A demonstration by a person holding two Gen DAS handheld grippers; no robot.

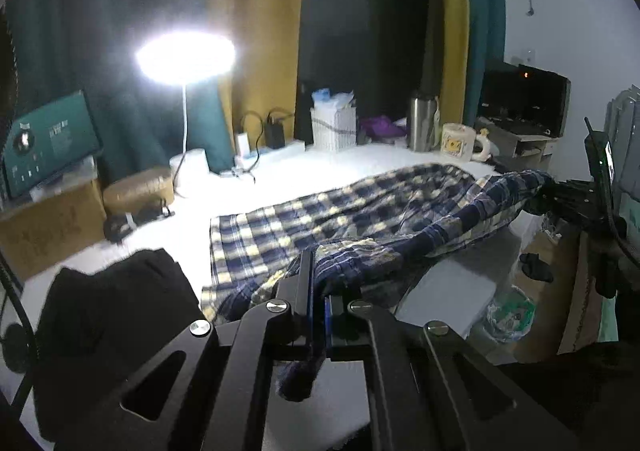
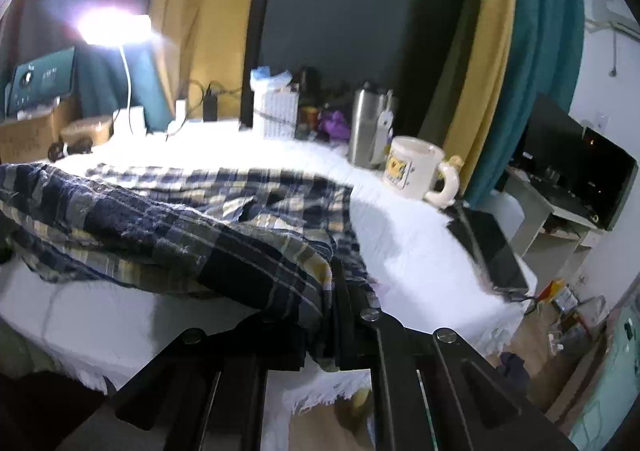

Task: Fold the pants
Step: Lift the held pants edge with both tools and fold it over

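Blue and cream plaid pants [image 1: 320, 219] lie across the white-covered table [image 1: 248, 187], their near edge lifted off it. My left gripper [image 1: 316, 291] is shut on a bunch of the plaid cloth at the near end. In the left wrist view the other gripper [image 1: 560, 199] holds the far corner of the pants up at the right. In the right wrist view my right gripper [image 2: 336, 291] is shut on the plaid pants [image 2: 168, 227], which drape over its left finger and hide it. The cloth hangs slack between the two grips.
A black garment [image 1: 116, 319] lies at the near left of the table. A cream mug [image 2: 416, 167], a steel flask [image 2: 368, 127], a white basket [image 1: 334, 127], a bright lamp [image 1: 186, 55] and a dark tablet [image 2: 488, 247] stand around the table's back and right edge.
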